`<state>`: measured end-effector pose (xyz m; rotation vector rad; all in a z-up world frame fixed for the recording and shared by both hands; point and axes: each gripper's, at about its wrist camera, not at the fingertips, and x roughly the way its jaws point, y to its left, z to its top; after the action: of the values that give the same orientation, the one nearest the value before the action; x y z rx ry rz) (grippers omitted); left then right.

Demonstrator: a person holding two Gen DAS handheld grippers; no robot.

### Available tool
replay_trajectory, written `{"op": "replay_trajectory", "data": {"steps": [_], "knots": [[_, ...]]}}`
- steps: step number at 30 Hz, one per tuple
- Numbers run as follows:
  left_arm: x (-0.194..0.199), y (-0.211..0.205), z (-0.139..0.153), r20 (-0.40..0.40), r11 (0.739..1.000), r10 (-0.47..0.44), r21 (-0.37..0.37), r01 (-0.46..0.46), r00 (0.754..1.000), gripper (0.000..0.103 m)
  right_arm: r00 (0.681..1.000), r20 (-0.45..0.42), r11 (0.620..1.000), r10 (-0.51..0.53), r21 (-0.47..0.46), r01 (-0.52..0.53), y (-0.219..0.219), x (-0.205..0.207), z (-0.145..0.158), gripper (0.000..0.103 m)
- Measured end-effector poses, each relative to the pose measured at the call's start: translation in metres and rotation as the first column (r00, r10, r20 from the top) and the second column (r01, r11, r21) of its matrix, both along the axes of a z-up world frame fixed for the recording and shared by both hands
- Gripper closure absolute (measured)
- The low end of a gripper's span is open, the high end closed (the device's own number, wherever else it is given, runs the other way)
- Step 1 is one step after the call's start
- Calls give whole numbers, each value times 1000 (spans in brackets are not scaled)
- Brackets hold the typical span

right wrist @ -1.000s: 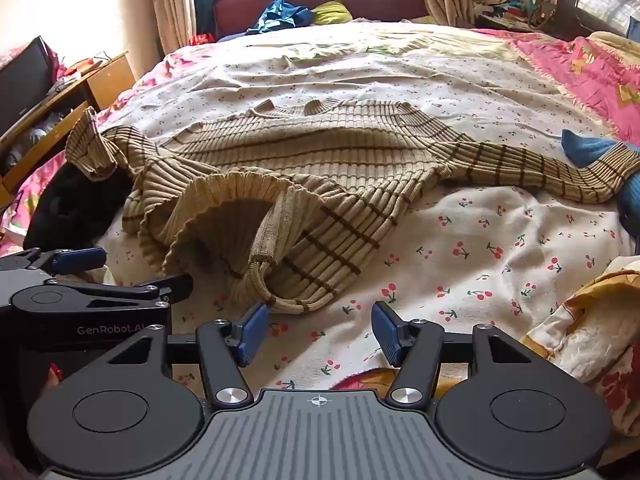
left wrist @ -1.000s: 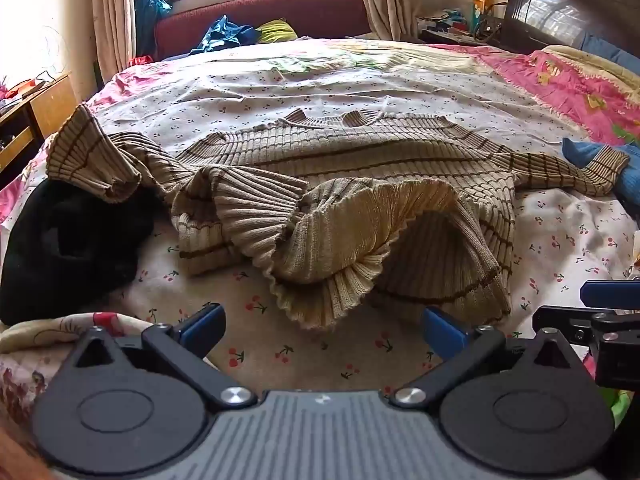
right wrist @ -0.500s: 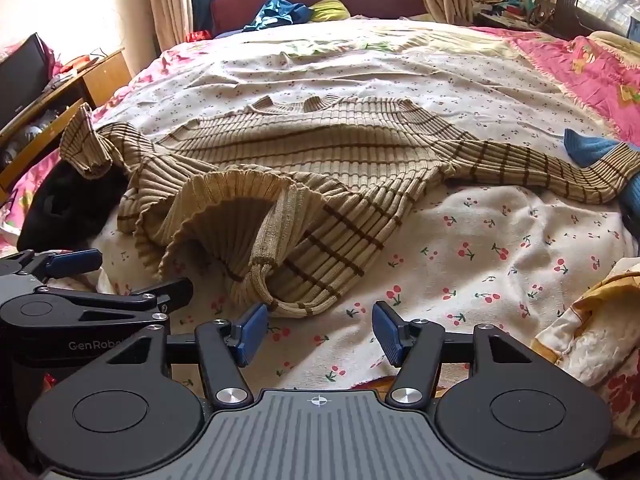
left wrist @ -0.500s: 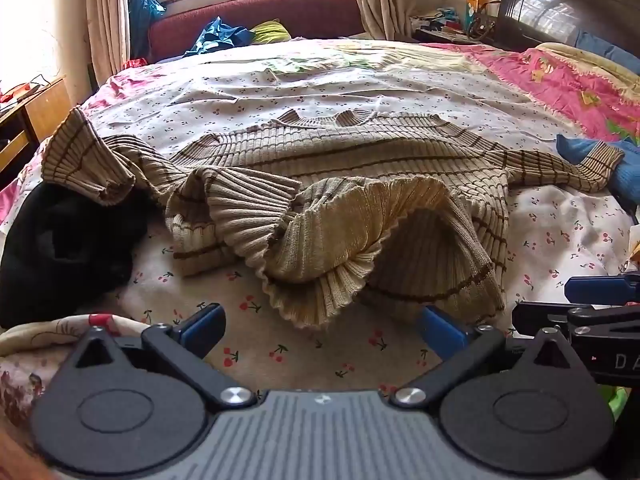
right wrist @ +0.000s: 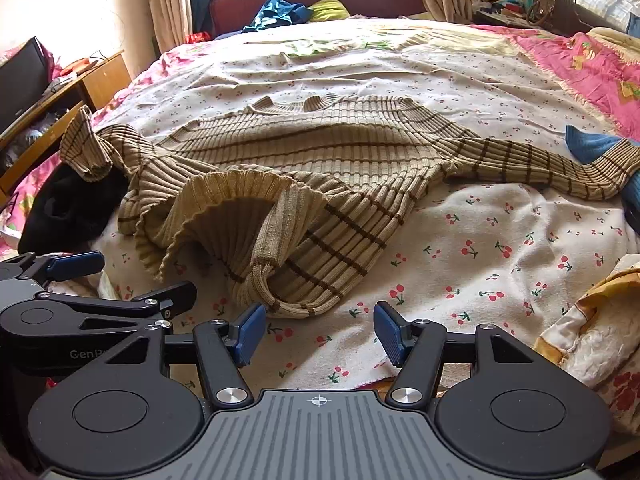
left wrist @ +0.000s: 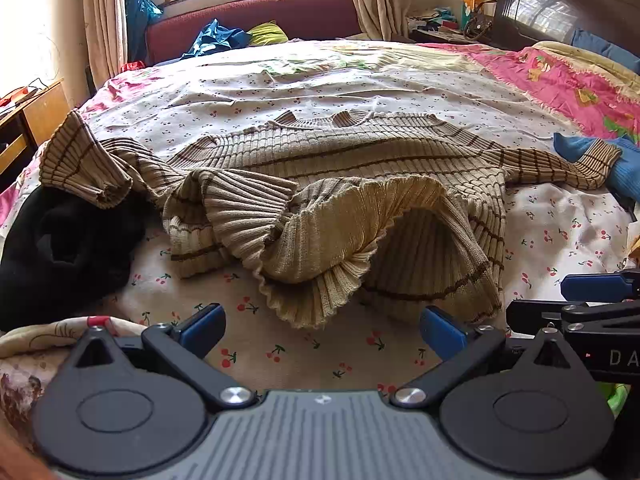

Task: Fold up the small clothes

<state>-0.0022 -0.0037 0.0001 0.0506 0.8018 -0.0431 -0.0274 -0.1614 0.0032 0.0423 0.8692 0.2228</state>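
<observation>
The left claw (left wrist: pixel 320 330) gapes wide and empty at the near edge of the bed (left wrist: pixel 360 80), its fingers apart over bare sheet. The right claw (right wrist: pixel 316 334) is also open, holding nothing, just short of the hem. Beyond them the sweater (left wrist: pixel 340 184) lies mid-bed, collar toward the far edge, its hem rumpled and curled up toward the near edge, one sleeve stretched toward the right edge, the other bunched over a black garment (left wrist: pixel 60 248) at the left. Folding seems not yet begun; the next move likely calls for each claw to pinch the hem and pull it flat.
</observation>
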Motion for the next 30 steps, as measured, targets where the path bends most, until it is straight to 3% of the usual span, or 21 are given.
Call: {"op": "replay_trajectory", "data": {"steps": [30], "knots": [[4,12,-1,-15,998,53,-46,-54,998,0,998,21,998,54,30,-55,6,11,-1,43]]}}
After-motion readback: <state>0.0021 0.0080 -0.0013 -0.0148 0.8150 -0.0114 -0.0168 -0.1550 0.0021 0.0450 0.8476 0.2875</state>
